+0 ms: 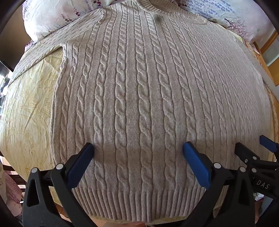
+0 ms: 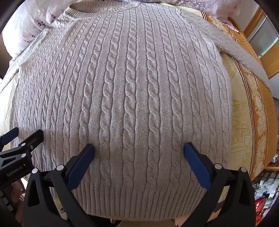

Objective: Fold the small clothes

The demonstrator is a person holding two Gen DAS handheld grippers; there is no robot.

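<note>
- Bed: covered by a pale yellow bedspread [image 1: 29, 104] printed with fine leaf outlines; along its right edge runs an orange border [image 2: 258, 111] with cream scrollwork and dark stripes.
- Pillows [image 1: 52, 15]: white, crinkled fabric with small purple flower sprigs, lying at the far end of the bed behind the garment's neck.
- Room: wooden framing with glass panels [image 2: 259, 29] stands past the far right corner of the bed; mixed clutter lies below the right edge, too small to tell apart.
- Sweater [image 1: 136, 97]: beige cable knit, laid flat and face up across the middle of the bed, collar toward the pillows, hem at the near edge. Raised rope-like cables alternate with smooth flat panels down the body.
- Hem [image 1: 139, 204]: straight band of narrow ribbing.
- Collar [image 2: 97, 12]: ribbed round neck.
- Left sleeve [image 1: 40, 50]: finer dotted knit, stretched out toward the left edge of the bed.
- Right sleeve [image 2: 244, 54]: same fine knit, lying out over the orange border.
- Left gripper [image 1: 138, 148]: black frame, blue pads, jaws spread wide, holding nothing, low over the sweater's body just above the hem, left of centre.
- Right gripper [image 2: 139, 148]: same build, jaws likewise spread wide and empty, low over the body just beside the left gripper, toward the sweater's right side.
</note>
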